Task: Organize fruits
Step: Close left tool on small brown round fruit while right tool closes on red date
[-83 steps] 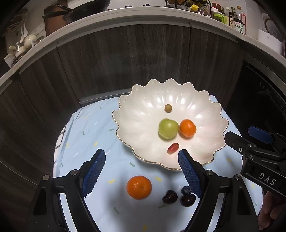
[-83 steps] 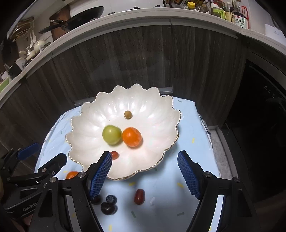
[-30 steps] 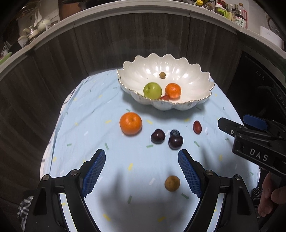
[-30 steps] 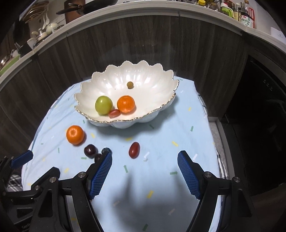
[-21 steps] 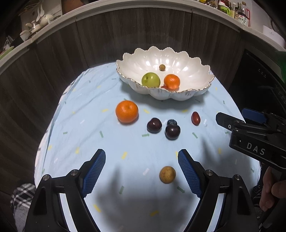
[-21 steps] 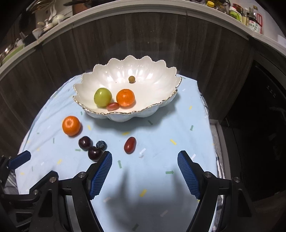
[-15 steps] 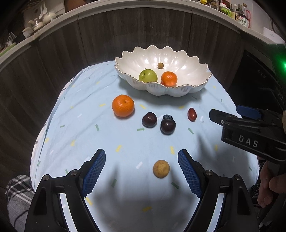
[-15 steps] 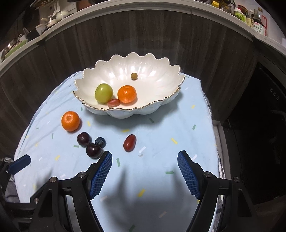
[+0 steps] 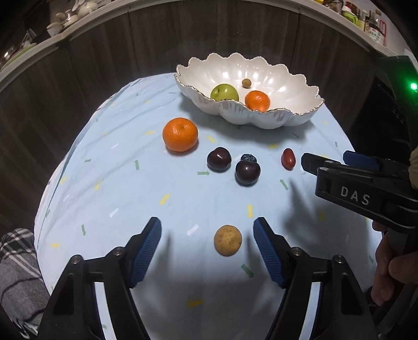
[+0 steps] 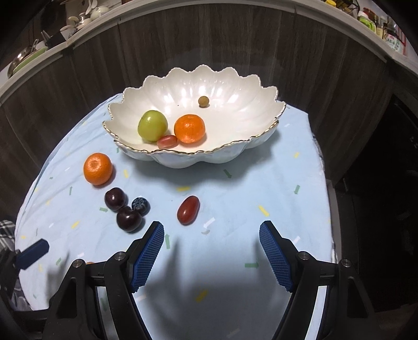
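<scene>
Dark wood cupboard fronts [image 10: 78, 78] behind, with a pale worktop [image 9: 109, 23] above, crowded with cups and bottles. Below, a round bench under a light blue cloth [image 9: 109, 167] with little coloured flecks.

Seen only from the left wrist: a small tan, round fruit [image 9: 227, 240] lying on the cloth between the blue pads [image 9: 146, 251] of the left claw [image 9: 206, 251], nearer the right-hand pad, touching neither. Also the right claw [image 9: 337, 167] from the side, at the right edge, with a person's hand [image 9: 392, 272] under it. Bottom left, a bit of checked fabric [image 9: 15, 251].

Seen better from the right wrist: a small red oval fruit [image 10: 167, 141] inside the white scalloped bowl [image 10: 235, 154], tucked between the green fruit [image 10: 152, 125] and the small orange [image 10: 189, 128]. Farther back in the bowl, a tiny tan ball [image 10: 203, 101].

On the cloth, near the bowl: a bigger orange [image 10: 97, 168], two dark plums [image 10: 116, 199] [image 10: 129, 218], a blueberry [image 10: 140, 205] just beside them, and a red oval fruit [image 10: 188, 210]. Long side of that one tilted, top leaning toward the bowl.

Left claw: released, pads just drawn closer, fruit between them not pinched. Right claw [image 10: 211, 251]: released too, spread wide over bare cloth, holding nothing.
</scene>
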Demonstrator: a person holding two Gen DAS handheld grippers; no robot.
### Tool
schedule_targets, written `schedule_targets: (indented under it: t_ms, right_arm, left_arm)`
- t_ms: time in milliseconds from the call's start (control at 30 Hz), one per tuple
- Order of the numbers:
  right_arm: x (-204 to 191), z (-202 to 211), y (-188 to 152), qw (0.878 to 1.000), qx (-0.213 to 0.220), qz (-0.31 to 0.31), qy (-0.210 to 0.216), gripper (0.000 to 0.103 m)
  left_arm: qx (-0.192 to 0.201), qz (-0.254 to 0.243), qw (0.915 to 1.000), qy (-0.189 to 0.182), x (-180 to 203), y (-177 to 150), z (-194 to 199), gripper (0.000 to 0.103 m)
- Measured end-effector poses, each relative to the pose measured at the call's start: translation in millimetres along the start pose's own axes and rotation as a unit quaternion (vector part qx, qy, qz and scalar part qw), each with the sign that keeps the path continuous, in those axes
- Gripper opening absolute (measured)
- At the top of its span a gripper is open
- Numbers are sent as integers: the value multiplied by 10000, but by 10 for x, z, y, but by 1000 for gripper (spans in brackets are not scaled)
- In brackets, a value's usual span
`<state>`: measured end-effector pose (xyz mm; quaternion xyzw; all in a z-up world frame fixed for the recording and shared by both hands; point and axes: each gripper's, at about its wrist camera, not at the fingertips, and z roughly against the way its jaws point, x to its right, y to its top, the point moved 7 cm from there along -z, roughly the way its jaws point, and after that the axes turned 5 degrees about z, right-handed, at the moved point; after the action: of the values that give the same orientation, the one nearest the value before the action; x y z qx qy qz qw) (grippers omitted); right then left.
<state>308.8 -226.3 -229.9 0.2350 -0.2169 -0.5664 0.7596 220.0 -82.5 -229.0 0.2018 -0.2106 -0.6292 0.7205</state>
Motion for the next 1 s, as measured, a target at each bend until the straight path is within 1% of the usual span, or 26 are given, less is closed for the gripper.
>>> schedule_targets:
  t_ms: [133, 267, 333, 467, 600, 700, 767, 800, 833, 867, 933, 967, 1000]
  right_arm:
    - [-16, -121, 26, 9998, -77, 110, 110, 76]
    - [-111, -214, 66, 9991, -91, 379, 177, 76]
    - [-136, -263, 74, 9988, -117, 438, 193, 76]
    - [-143, -344, 77, 9987, -167, 429, 209, 74]
    - [-167, -412, 73, 9986, -221, 435, 219, 66]
    - [-190, -456, 65, 9984, -261, 451, 227, 60]
    - [-206, -483, 52, 9982, -302, 461, 250, 56]
    - [-215, -496, 46, 9981, -315, 472, 246, 55]
    - [-219, -497, 51, 9981, -294, 490, 224, 53]
    - [-219, -500, 57, 9981, -287, 497, 223, 48]
    - [-224, -497, 70, 9982, -260, 494, 227, 40]
    - [-226, -493, 74, 9982, -247, 487, 242, 34]
    - [-228, -489, 76, 9982, -243, 490, 252, 31]
  left_arm:
    - [-96, 185, 9998, -5, 20, -42, -50, 65]
    - [-154, 257, 9996, 2, 44, -84, -103, 62]
    - [-227, 322, 9992, -3, 43, -107, -148, 59]
    - [-253, 410, 9988, -2, 45, -142, -196, 58]
    - [-378, 430, 9983, -65, 71, -194, -260, 49]
    - [-365, 428, 9984, -58, 78, -213, -275, 47]
    - [-340, 438, 9984, -51, 74, -210, -272, 42]
    - [-326, 442, 9985, -46, 72, -211, -269, 38]
    - [-322, 429, 9986, -27, 73, -214, -269, 36]
    - [-320, 426, 9986, -42, 76, -214, -269, 35]
    - [-330, 427, 9985, -134, 90, -213, -259, 26]
    - [-337, 421, 9984, -159, 97, -211, -254, 26]
    - [-340, 407, 9985, -148, 103, -207, -255, 26]
